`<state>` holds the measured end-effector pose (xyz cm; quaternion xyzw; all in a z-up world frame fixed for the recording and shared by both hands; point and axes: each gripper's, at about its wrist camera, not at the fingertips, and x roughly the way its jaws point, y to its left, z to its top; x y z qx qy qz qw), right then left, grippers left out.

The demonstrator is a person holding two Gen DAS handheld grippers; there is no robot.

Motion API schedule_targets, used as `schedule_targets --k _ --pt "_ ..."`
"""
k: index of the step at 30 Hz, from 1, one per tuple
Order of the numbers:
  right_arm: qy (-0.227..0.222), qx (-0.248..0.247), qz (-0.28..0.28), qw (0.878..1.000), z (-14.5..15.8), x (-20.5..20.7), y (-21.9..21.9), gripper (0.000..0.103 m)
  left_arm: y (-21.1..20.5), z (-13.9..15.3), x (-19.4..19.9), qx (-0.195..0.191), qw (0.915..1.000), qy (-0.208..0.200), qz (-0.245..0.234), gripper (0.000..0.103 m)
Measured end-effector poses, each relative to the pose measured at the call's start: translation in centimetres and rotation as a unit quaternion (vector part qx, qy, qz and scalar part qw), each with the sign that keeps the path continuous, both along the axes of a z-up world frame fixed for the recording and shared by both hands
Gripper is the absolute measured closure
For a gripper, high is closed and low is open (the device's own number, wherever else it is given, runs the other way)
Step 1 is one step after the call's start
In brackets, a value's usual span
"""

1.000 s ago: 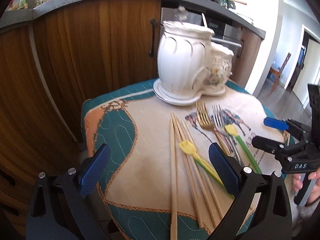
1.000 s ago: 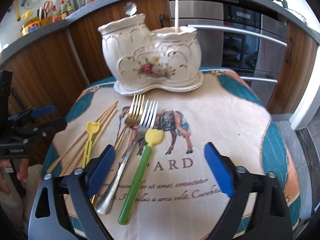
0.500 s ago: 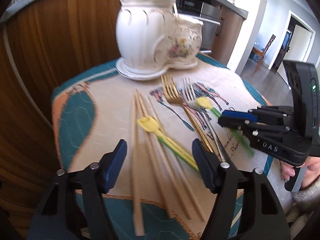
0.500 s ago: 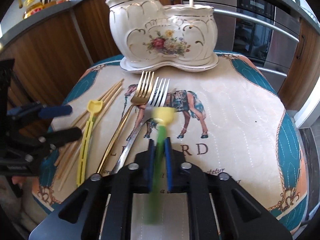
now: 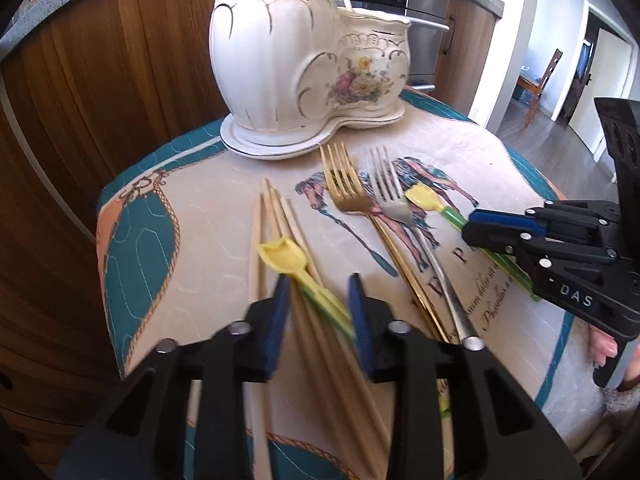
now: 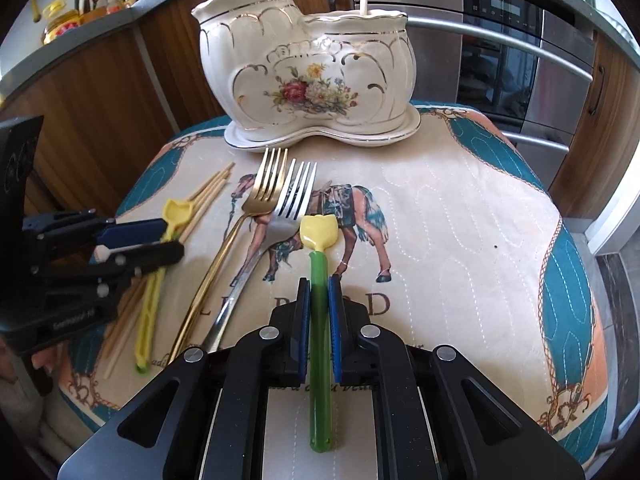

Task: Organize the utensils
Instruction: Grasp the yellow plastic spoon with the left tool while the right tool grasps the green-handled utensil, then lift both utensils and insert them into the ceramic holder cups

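Utensils lie loose on the quilted cloth (image 5: 192,240) before the ceramic holder (image 5: 304,60). Left wrist view: the left gripper (image 5: 316,312), wide open a second ago, is closing around the yellow scoop (image 5: 288,258) lying across the chopsticks (image 5: 256,248), pads not yet pressing. Right wrist view: the right gripper (image 6: 318,312), open a second ago, now clamps the green-handled scoop (image 6: 319,240), beside the silver fork (image 6: 288,208). Both picks look underway; lifting to the holder comes next.

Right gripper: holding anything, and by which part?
Yes. The right gripper is shut on the green-handled scoop, pinching the upper handle just below its yellow head.
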<state>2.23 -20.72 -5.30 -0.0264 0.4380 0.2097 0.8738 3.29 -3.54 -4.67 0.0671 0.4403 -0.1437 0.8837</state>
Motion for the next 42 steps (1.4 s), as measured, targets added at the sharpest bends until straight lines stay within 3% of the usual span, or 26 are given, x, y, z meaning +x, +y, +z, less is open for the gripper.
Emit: schedule_targets --k 2,7,9,13,20,27,30,42 --pt "0.004 -0.003 0.001 1.0 0.0 0.3 0.1 0.092 0.3 0.0 0.4 -0.001 1.0 0.003 0.003 0.081" --pt "0.003 -0.02 0.011 1.0 -0.1 1.0 1.1 0.074 0.6 0.2 0.8 -0.002 1.0 0.004 0.005 0.087" --pt "-0.011 -0.034 0.014 0.999 -0.2 1.2 1.6 0.075 0.7 0.3 0.5 -0.008 0.9999 0.003 0.008 0.092" --pt "-0.016 -0.03 0.019 0.999 -0.2 0.9 1.7 0.092 1.2 0.4 0.2 -0.015 0.9999 0.001 0.006 0.093" --pt "-0.03 0.014 0.009 0.999 0.6 0.3 0.4 0.093 1.9 2.1 -0.6 -0.047 0.9985 -0.029 0.002 0.093" --pt "-0.1 0.077 -0.012 0.992 4.7 0.0 -1.5 0.093 2.7 6.4 -1.4 -0.102 0.988 -0.115 -0.012 0.093" --pt "-0.149 0.097 -0.028 0.984 7.3 0.7 -2.2 0.093 2.7 8.8 -0.7 -0.104 0.9834 -0.148 -0.01 0.093" --pt "-0.258 0.185 -0.063 0.946 14.7 6.8 -2.1 0.093 2.0 18.5 3.4 -0.11 0.9611 -0.254 -0.01 0.093"
